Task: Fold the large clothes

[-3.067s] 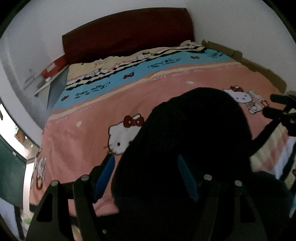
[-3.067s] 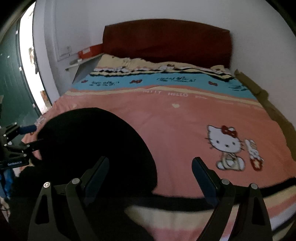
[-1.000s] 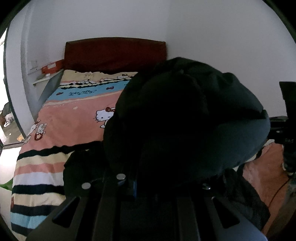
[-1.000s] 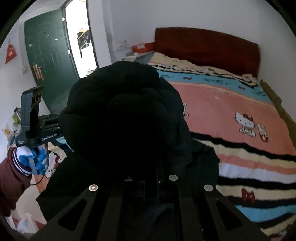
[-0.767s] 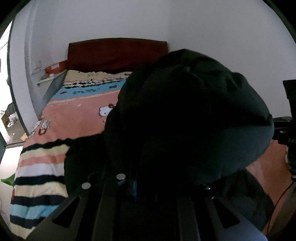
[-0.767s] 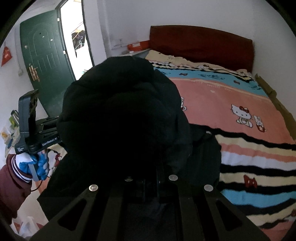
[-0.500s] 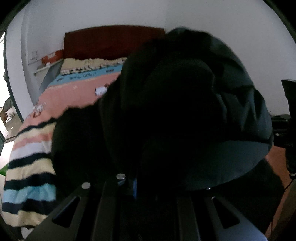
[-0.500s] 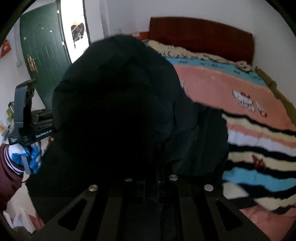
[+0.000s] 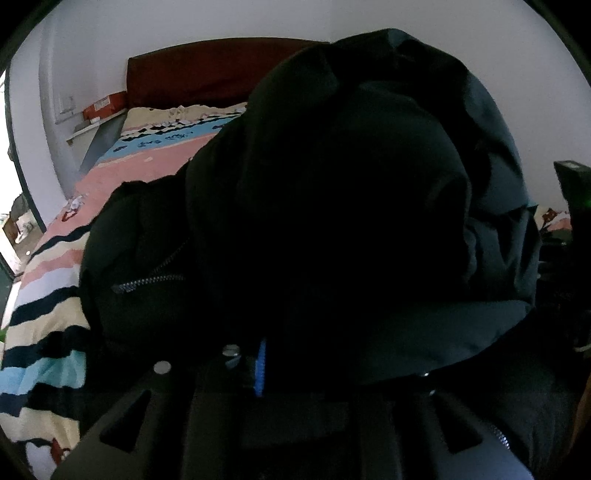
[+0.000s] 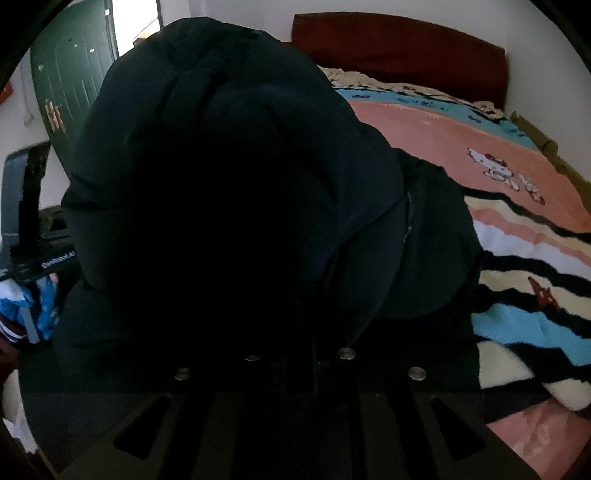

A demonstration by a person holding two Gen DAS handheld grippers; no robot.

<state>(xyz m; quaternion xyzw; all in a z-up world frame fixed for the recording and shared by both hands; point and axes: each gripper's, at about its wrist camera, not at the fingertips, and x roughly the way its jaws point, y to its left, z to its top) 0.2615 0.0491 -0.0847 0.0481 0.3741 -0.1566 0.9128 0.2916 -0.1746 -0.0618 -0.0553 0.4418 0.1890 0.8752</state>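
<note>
We see a bed (image 10: 517, 206) filling most of both views, covered by a cartoon-cat blanket (image 9: 48, 306) in pink, blue, cream and black stripes, dark red headboard (image 10: 399, 40) at the far end against a white wall (image 9: 147, 29). On it, near the foot edge, a big black jacket (image 9: 332, 206) bulges up right in front of both cameras, lower part resting on the blanket, zipper (image 9: 147, 282) showing on the left side. Left gripper (image 9: 295, 354): its fingers have just been opening a little, jacket fabric is between them, a blue pad (image 9: 260, 369) edge is exposed; pads look barely on the cloth, so we read it as letting go. Right gripper (image 10: 295, 354): fingers clenched on the jacket, buried in fabric. Step in hand, we judge: laying the lifted jacket down on the bed for folding. Next move likely calls for releasing both sides, then regrasping an edge or sleeve to spread it flat. Room: green door (image 10: 70, 74) at left, red box (image 9: 103, 109) on a shelf (image 9: 88, 127) beside the headboard, gloved hand (image 10: 33, 310) holding the other gripper's handle.
</note>
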